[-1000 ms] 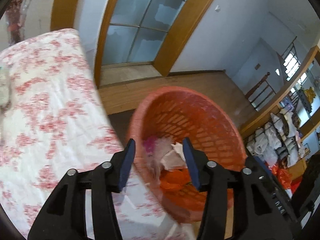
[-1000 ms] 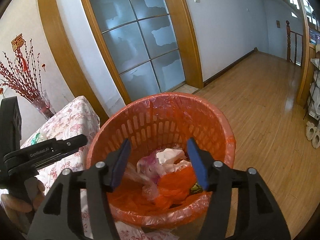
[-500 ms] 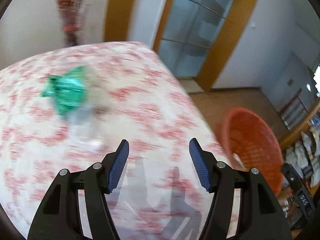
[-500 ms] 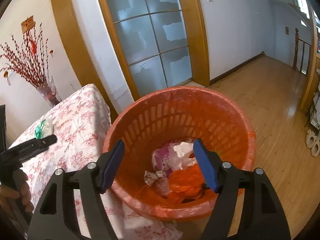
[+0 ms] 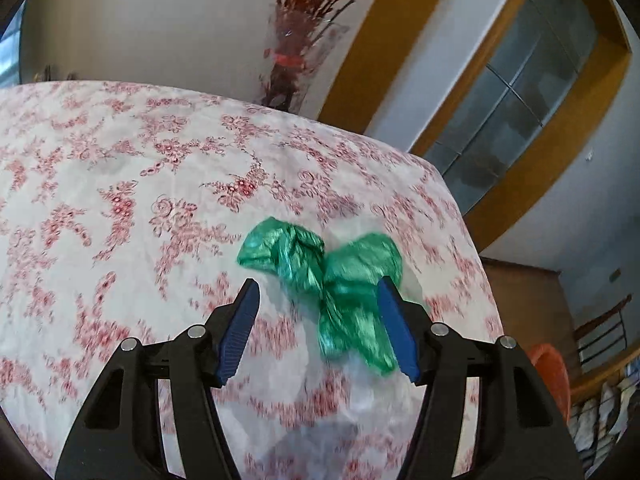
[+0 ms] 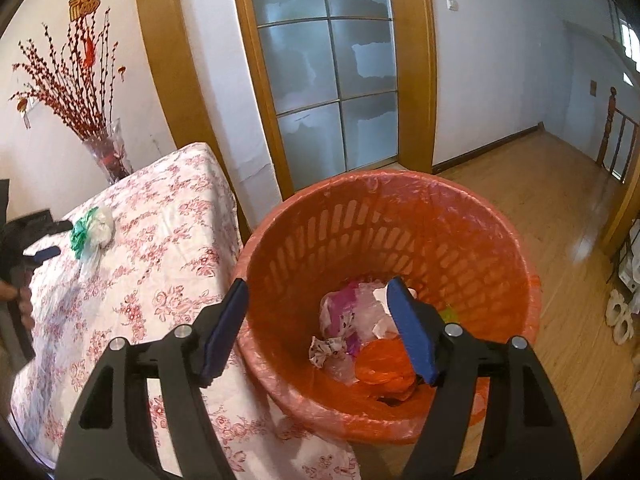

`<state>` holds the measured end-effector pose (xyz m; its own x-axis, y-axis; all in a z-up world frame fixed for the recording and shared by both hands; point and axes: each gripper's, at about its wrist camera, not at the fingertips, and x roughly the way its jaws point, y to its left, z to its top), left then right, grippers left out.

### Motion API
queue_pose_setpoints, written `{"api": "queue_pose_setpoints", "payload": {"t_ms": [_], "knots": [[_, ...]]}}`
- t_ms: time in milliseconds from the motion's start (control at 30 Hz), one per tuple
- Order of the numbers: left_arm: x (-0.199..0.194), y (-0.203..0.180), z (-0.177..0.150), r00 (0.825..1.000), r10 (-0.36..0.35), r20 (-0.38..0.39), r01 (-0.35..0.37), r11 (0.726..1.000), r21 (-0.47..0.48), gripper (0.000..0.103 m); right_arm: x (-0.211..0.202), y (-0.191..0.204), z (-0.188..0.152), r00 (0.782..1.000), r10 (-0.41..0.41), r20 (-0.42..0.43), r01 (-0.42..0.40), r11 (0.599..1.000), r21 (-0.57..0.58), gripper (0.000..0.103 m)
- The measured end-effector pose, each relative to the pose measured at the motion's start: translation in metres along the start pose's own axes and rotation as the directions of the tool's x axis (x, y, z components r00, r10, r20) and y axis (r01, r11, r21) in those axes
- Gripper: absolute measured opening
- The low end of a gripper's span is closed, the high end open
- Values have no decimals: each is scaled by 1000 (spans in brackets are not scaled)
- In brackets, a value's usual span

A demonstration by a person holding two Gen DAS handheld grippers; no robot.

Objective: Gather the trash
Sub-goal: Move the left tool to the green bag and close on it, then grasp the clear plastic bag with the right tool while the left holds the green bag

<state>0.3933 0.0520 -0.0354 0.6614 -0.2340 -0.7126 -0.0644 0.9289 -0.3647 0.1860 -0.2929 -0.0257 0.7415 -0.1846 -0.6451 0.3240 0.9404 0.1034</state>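
The green bag (image 5: pixel 328 280) lies on the flowery tabletop (image 5: pixel 120 200), right in front of the left claw (image 5: pixel 316 320) — a bit toward its right finger; that claw is spread wide, holding nothing; the right claw (image 6: pixel 316 328) — also spread — hangs over the orange bin (image 6: pixel 400 208), far from the bag.

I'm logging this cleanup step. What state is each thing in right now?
Left claw: open, empty, around the green bag.
Right claw: open, empty, above the bin.
Green bag: crumpled, lying on the table.
Bin: upright, lined, partly filled with trash.
Vase: upright, holding red branches.
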Motion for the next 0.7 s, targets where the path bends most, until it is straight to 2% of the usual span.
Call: {"api": "queue_pose_setpoints", "payload": {"t_ms": [233,300,367,500,700], "knots": [[27,1,4,999,39,-33,-38,999,24,43,4,11,1,1000,8,-8,-8,999,-35,70],[30,3,2,998,46,-44,-44,998,35,29,4,15,2,1000,15,-8,-15,999,-43,70],[29,6,0,998,45,-41,-43,998,50,25,5,23,4,1000,26,-8,-27,998,-59,70],[16,18,-2,998,57,-14,-56,995,78,24,5,47,11,998,64,0,-63,992,-106,70],[-12,53,-6,996,88,7,-88,992,95,24,13,113,27,986,163,-32,-166,968,-186,72]]}}
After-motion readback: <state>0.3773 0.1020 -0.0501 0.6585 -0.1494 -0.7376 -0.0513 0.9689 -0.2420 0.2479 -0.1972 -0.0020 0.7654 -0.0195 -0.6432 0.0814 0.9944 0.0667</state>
